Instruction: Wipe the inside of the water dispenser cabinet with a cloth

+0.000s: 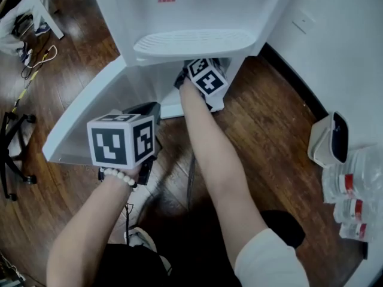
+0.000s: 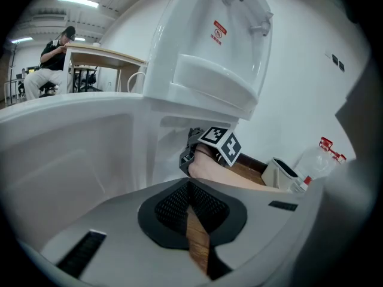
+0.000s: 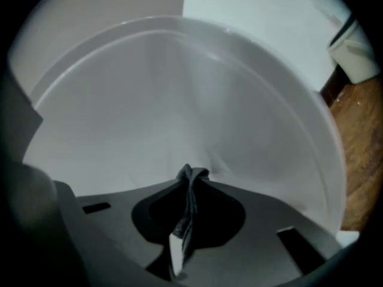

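The white water dispenser (image 1: 179, 11) stands at the top of the head view, its lower cabinet door (image 1: 90, 112) swung open to the left. My right gripper (image 1: 200, 73) reaches into the cabinet under the drip tray, its jaw tips hidden there. In the right gripper view it (image 3: 189, 181) is shut on a dark grey cloth (image 3: 191, 190), which is bunched against the white cabinet wall (image 3: 179, 100). My left gripper (image 1: 146, 109) is held outside, beside the open door. Its jaws (image 2: 190, 187) are shut with nothing in them and point toward the dispenser (image 2: 215, 82).
A white bin (image 1: 328, 139) and plastic bottles (image 1: 353, 190) stand by the wall on the right. Cables (image 1: 36, 58) and a chair base (image 1: 12, 154) lie on the wooden floor at left. A person (image 2: 54, 58) sits at a table far behind.
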`<state>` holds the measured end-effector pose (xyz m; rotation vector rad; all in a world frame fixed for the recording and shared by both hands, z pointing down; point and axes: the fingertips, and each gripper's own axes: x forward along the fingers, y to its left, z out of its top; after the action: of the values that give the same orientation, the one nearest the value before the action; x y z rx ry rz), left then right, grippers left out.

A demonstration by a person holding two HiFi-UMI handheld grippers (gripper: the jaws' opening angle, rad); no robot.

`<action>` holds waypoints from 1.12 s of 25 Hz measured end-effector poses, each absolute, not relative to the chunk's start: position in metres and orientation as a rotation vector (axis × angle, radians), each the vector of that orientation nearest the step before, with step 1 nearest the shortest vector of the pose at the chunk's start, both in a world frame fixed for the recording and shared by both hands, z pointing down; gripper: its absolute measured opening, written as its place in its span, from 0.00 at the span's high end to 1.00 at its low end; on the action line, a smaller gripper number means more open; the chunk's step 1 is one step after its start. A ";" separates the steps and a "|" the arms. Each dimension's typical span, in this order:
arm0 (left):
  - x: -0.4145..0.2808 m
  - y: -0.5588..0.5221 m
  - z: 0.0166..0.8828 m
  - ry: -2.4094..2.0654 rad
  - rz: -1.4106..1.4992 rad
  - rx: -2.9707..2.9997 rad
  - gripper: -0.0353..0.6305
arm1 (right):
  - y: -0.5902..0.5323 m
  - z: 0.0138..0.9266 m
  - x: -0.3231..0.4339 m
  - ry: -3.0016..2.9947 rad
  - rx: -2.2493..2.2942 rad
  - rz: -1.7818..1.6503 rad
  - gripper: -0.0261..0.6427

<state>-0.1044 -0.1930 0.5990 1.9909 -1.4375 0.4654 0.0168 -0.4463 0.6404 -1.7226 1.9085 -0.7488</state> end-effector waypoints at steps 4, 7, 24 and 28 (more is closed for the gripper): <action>-0.112 -0.189 0.607 -1.451 0.477 1.955 0.95 | -0.461 0.649 0.010 1.865 -1.679 -0.808 0.91; -0.115 -0.190 0.615 -1.449 0.493 1.931 0.95 | -0.469 0.651 0.013 1.798 -1.638 -0.869 0.91; -0.114 -0.195 0.636 -1.420 0.514 1.901 0.95 | -0.454 0.782 0.031 1.585 -1.796 -1.211 0.91; -0.109 -0.195 0.632 -1.413 0.509 1.916 0.95 | -0.450 0.769 0.032 1.644 -1.805 -1.148 0.91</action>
<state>-0.1091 -0.1947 0.6320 1.9158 -1.4127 0.5091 0.0322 -0.4500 0.7689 -1.8053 1.6437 -1.1484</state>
